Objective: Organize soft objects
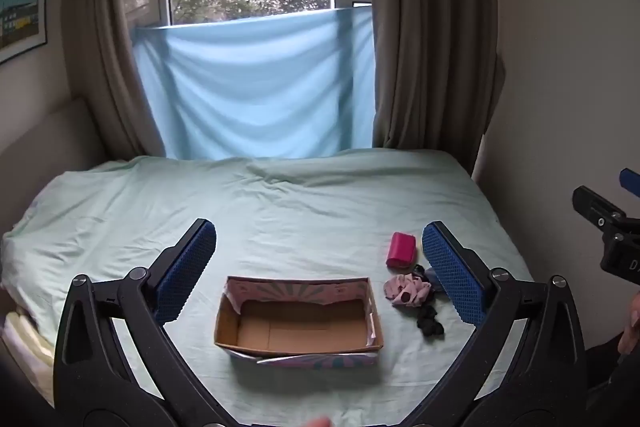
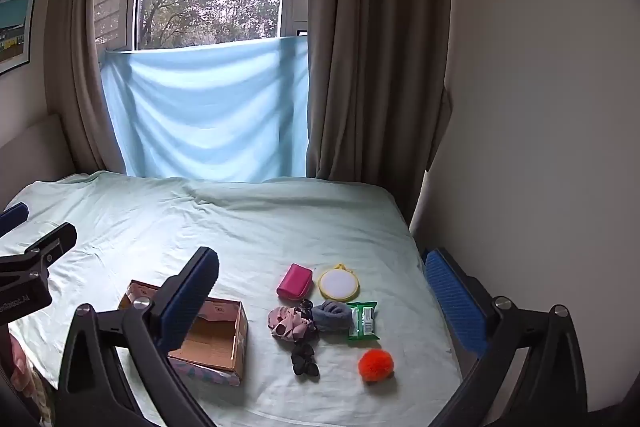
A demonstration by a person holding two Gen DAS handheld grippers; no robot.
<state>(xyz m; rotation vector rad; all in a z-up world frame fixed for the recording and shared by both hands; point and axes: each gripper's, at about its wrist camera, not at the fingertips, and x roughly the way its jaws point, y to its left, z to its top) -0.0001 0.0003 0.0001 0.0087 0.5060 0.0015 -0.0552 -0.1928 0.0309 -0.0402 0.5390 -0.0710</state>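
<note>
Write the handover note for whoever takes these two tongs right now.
Left tongs: open, empty, above the cardboard box.
Right tongs: open, empty, above the pile.
Box: on the bed, nothing inside.
Right of the box: pink pouch, round mirror, pink scrunchie, grey cloth, green packet, black scrunchie, orange pompom.
Done: nothing.
Left: probably boxing the soft items.

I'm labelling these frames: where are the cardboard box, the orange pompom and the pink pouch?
cardboard box [image 1: 298, 333]: left wrist view, bare inner floor.
orange pompom [image 2: 375, 365]: right wrist view, fluffy centre.
pink pouch [image 2: 295, 281]: right wrist view, top face.
</note>
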